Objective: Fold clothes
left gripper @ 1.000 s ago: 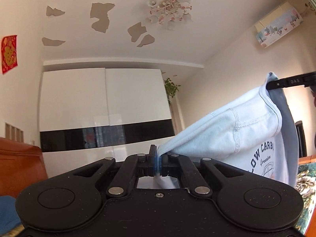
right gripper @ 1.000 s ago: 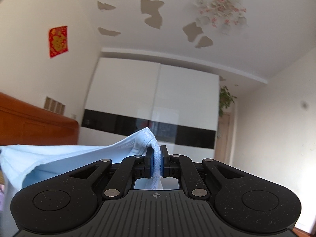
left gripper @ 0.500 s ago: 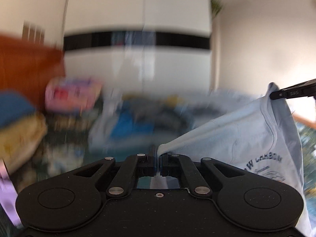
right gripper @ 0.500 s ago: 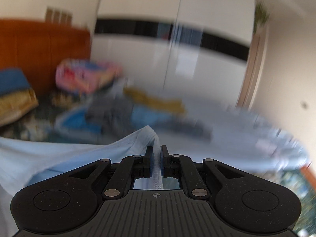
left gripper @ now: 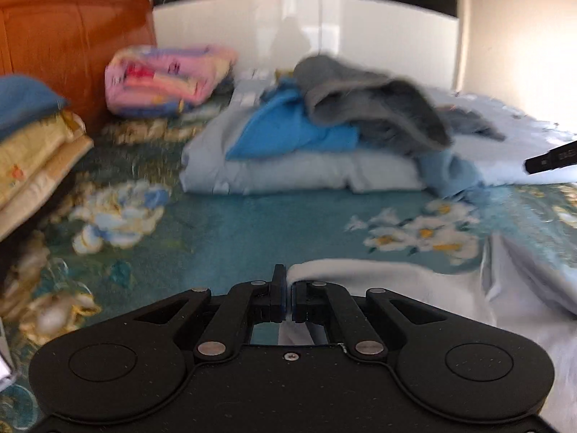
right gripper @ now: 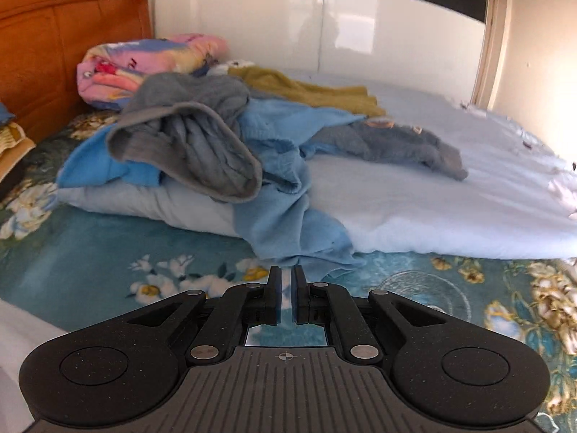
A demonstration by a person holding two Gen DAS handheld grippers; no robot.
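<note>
left view blurred throughout

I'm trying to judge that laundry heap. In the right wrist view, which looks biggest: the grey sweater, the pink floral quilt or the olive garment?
1. Grey sweater, largest as seen.
2 and 3. Pink floral quilt and olive garment look similar. Both are farther away and partly hidden, so true sizes stay uncertain.

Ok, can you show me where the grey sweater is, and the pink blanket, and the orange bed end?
grey sweater (right gripper: 187,148): right wrist view, its ribbed middle.
pink blanket (right gripper: 144,63): right wrist view, its folded top.
orange headboard (right gripper: 65,36): right wrist view, its front panel.
</note>
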